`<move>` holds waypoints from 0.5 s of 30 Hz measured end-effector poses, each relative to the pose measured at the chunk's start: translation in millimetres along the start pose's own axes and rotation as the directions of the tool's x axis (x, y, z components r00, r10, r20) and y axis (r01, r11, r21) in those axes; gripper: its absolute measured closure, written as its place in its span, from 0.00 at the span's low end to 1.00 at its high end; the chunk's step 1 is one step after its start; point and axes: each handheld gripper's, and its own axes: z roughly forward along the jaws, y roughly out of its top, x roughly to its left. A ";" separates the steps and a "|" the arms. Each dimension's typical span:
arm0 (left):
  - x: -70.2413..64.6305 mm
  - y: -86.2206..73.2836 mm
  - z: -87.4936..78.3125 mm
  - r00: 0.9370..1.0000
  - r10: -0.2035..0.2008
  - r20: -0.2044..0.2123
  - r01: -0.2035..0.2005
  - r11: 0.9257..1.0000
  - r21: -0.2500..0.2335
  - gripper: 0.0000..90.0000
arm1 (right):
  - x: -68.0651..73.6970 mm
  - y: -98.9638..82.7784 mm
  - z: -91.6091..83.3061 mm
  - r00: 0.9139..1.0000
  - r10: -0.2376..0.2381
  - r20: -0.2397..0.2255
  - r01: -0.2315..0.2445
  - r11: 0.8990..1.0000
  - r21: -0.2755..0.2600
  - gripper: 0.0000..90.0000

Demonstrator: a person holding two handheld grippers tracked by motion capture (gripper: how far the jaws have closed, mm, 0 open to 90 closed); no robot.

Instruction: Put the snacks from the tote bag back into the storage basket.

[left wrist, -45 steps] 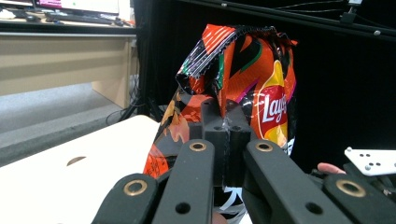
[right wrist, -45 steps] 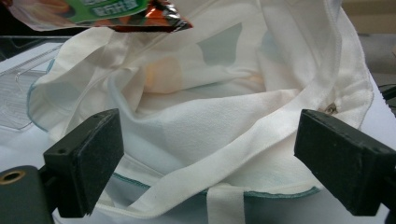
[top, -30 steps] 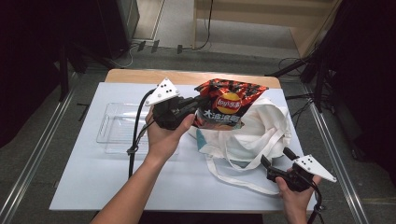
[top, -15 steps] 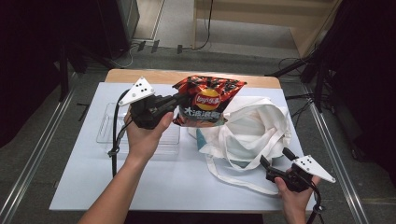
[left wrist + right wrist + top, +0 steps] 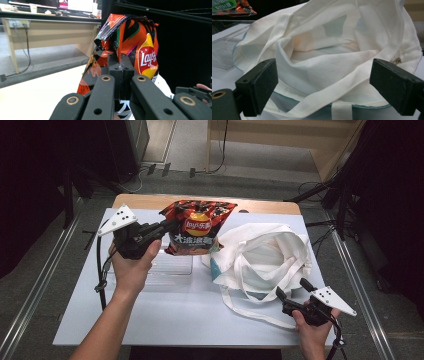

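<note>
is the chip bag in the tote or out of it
Out: the left claw holds the chip bag up, left of the white tote.

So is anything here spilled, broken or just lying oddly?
Nothing is spilled or torn. The white tote bag lies crumpled, its straps trailing toward the open right gripper. The chip bag hangs in the air, pinched by the left gripper above the clear tray.

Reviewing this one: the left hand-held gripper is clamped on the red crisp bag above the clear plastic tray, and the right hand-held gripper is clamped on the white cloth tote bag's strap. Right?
Not quite. The right hand-held gripper stands open in the right gripper view, its jaws wide apart before the white cloth tote bag. The rest holds.
</note>
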 end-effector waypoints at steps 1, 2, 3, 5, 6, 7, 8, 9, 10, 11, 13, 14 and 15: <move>1.6 -0.1 -1.9 1.000 -0.001 -0.004 0.001 1.000 -0.001 1.00 | 0.4 0.0 -0.1 1.000 0.000 0.001 0.000 1.000 0.002 0.10; 4.0 -0.4 -4.4 1.000 -0.002 -0.007 0.002 1.000 -0.002 1.00 | 0.6 0.0 -0.1 1.000 0.000 0.002 0.000 1.000 0.001 0.10; 6.0 -0.6 -6.5 1.000 -0.002 -0.012 0.002 1.000 -0.002 1.00 | 0.8 0.1 -0.1 1.000 0.001 0.003 -0.001 1.000 0.002 0.10; 9.4 -0.7 -10.6 1.000 -0.002 -0.020 0.002 1.000 -0.003 1.00 | 0.8 0.0 0.1 1.000 0.000 0.006 0.000 1.000 0.002 0.10; 10.7 -0.7 -12.3 1.000 -0.003 -0.024 0.003 1.000 -0.005 1.00 | 0.7 0.0 0.0 1.000 0.000 0.005 0.000 1.000 0.002 0.10; 12.5 -0.7 -14.7 1.000 0.000 -0.030 0.000 1.000 -0.004 1.00 | 0.7 0.1 -0.3 1.000 0.000 0.005 0.000 1.000 0.003 0.10; 13.7 -0.7 -16.3 0.999 -0.001 -0.033 0.001 1.000 -0.003 1.00 | 0.5 0.2 -0.5 1.000 -0.004 0.007 0.004 1.000 0.001 0.10; 15.4 -0.8 -18.5 0.999 -0.001 -0.035 0.001 1.000 -0.003 1.00 | 0.3 0.2 -0.6 1.000 -0.003 0.007 0.003 1.000 0.000 0.10; 16.6 -1.0 -20.0 0.999 -0.002 -0.039 0.002 1.000 -0.005 1.00 | -0.2 0.1 -0.8 1.000 -0.005 0.009 0.005 1.000 0.001 0.10; 17.5 -1.2 -21.2 0.999 -0.003 -0.039 0.003 1.000 -0.006 1.00 | -0.1 0.1 -0.8 1.000 -0.001 0.010 0.001 1.000 0.003 0.10; 20.2 -2.1 -24.3 0.999 0.001 -0.044 -0.001 1.000 -0.004 1.00 | -0.1 0.1 -0.7 1.000 0.001 0.011 -0.001 1.000 0.001 0.10; 21.2 -2.7 -25.5 0.999 -0.003 -0.047 0.003 1.000 -0.004 1.00 | 0.1 0.1 -0.7 1.000 -0.001 0.012 0.001 1.000 0.000 0.10; 22.3 -3.2 -26.6 0.999 -0.001 -0.049 0.001 1.000 -0.004 1.00 | 0.1 0.1 -0.8 1.000 -0.004 0.012 0.004 1.000 0.001 0.10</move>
